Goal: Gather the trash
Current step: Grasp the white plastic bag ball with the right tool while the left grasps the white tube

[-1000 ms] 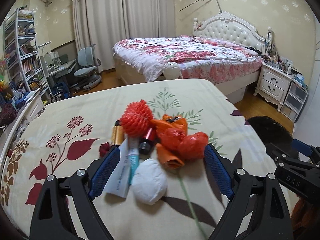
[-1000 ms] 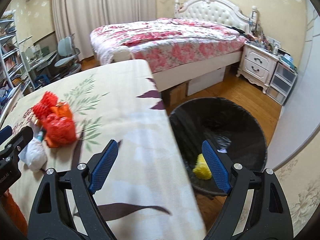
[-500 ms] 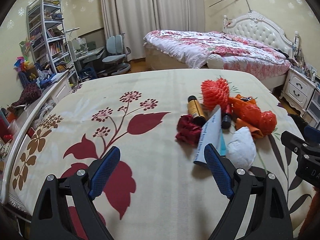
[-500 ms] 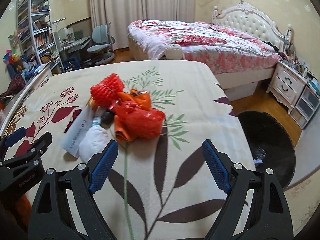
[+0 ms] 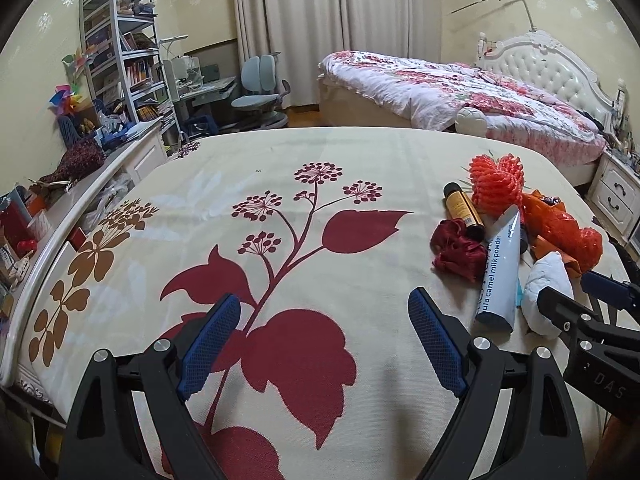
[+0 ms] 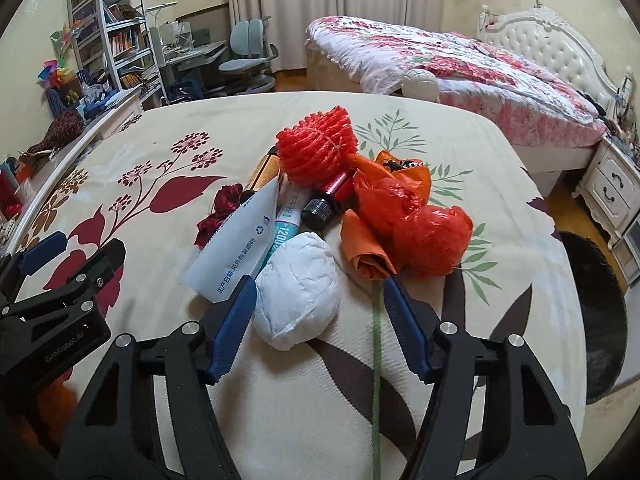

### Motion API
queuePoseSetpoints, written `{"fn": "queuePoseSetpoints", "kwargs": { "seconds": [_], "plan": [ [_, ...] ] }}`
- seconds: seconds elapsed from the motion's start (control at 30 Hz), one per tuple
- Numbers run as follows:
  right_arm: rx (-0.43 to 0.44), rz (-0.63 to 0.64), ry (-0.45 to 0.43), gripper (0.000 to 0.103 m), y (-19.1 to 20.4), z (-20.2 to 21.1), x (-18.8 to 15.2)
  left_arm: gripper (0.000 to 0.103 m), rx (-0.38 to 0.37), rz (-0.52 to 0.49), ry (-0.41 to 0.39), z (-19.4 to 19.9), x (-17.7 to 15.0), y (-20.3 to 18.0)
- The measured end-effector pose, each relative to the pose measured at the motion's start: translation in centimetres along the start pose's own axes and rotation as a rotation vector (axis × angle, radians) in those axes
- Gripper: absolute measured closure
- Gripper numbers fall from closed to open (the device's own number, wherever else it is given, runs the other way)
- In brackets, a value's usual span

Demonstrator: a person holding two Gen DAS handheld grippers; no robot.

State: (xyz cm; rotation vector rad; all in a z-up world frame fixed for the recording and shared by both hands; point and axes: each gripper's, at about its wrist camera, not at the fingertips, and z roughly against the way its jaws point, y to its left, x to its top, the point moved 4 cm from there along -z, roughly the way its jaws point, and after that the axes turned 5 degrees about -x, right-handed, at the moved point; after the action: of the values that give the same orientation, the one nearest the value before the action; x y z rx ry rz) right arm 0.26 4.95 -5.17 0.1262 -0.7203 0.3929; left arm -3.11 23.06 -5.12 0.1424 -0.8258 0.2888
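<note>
A trash pile lies on the flowered tablecloth [image 6: 460, 360]: a white crumpled wad [image 6: 298, 288], a white and blue tube [image 6: 240, 252], a red foam net [image 6: 316, 148], orange plastic bags [image 6: 400, 216], a dark bottle [image 6: 324, 204] and a dark red scrap [image 6: 218, 216]. My right gripper [image 6: 320, 292] straddles the white wad. Its jaws are closing, the left pad is at the wad's side and the right pad stands clear of it. My left gripper [image 5: 320, 320] hangs open over bare cloth, left of the pile, with nothing between its fingers. The tube [image 5: 500, 268] and the wad [image 5: 546, 296] lie to its right.
A black trash bin [image 6: 592, 320] stands on the floor past the table's right edge. A white shelf ledge [image 5: 80, 196] with clutter runs along the table's left side. A bed [image 5: 460, 96], desk chairs [image 5: 260, 88] and a bookshelf [image 5: 120, 48] stand beyond.
My right gripper swung left from the bin to the pile, and its jaws narrowed around the white wad. My left gripper slid left off the pile onto bare cloth, still open.
</note>
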Motion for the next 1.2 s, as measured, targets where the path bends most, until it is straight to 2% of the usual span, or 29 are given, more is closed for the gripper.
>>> {"fn": "queuePoseSetpoints", "kwargs": {
  "seconds": [0.07, 0.13, 0.3, 0.6, 0.93, 1.0, 1.07, 1.2],
  "plan": [
    [0.022, 0.003, 0.011, 0.045, 0.2, -0.3, -0.1, 0.017, -0.003, 0.004, 0.005, -0.1, -0.1, 0.1],
    [0.066, 0.003, 0.022, 0.058, 0.7, -0.4, -0.4, 0.017, -0.008, 0.004, 0.006, -0.1, -0.1, 0.0],
    [0.085, 0.014, 0.017, 0.066, 1.1, 0.1, -0.5, 0.017, -0.027, -0.011, 0.003, 0.1, -0.3, -0.9],
    [0.050, -0.027, -0.037, 0.067, -1.7, 2.5, 0.0, 0.017, -0.084, -0.019, 0.006, 0.4, -0.1, -3.4],
    [-0.065, -0.140, -0.059, 0.067, -9.2, 3.3, -0.4, 0.018, -0.164, -0.057, 0.032, -0.6, 0.6, -8.4],
    [-0.076, -0.165, -0.054, 0.067, -10.4, 3.1, -0.8, 0.021, -0.162, -0.068, 0.044, -1.1, 0.6, -9.1],
    [-0.084, -0.186, -0.052, 0.067, -11.5, 3.0, -1.2, 0.033, -0.163, -0.077, 0.065, -1.5, 0.4, -9.7],
    [-0.081, -0.214, -0.050, 0.067, -12.8, 2.6, -1.6, 0.048, -0.153, -0.098, 0.088, -2.0, 0.0, -10.2]
  ]
}}
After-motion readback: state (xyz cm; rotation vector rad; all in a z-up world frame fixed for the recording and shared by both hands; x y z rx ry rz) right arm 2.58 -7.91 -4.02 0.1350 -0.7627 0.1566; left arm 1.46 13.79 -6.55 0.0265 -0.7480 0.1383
